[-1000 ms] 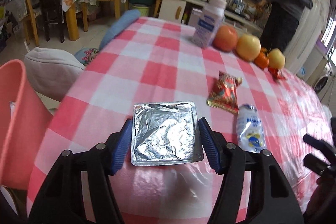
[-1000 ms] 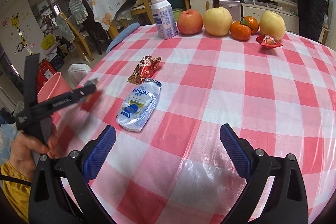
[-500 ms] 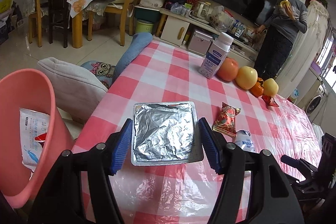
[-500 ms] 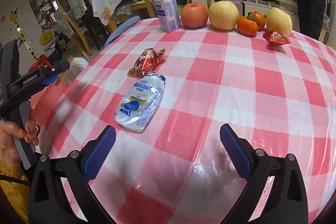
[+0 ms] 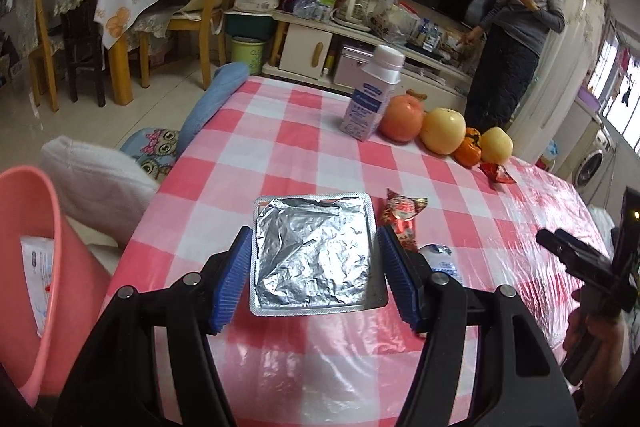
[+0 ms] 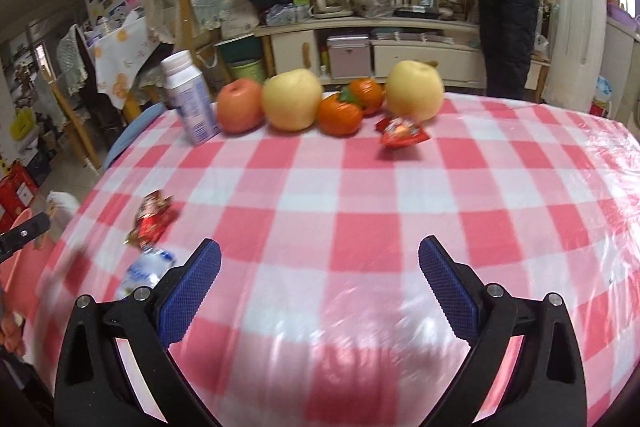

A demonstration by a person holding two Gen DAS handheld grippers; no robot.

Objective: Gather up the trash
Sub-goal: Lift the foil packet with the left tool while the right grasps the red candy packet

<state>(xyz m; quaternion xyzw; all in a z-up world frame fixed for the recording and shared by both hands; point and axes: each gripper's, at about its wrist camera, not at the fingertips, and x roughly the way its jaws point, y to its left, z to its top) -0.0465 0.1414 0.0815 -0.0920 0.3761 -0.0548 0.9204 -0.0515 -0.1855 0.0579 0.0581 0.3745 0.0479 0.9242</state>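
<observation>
Between the blue fingers of the left gripper the foil blister pack is clamped by its edges, above the table; carry it level over the pink bin before letting go. The right gripper stands wide apart, empty

A pink-and-white checked tablecloth covers the table. Silver, crinkled foil packaging sits between blue ribbed pads on black gripper arms. At nine o'clock stands a salmon-pink bin. Toward one o'clock lie a red wrapper and a white-and-blue pouch. Farther off are a white-and-lavender carton, a reddish-orange apple, two pale yellow fruits, and two orange persimmons.
</observation>
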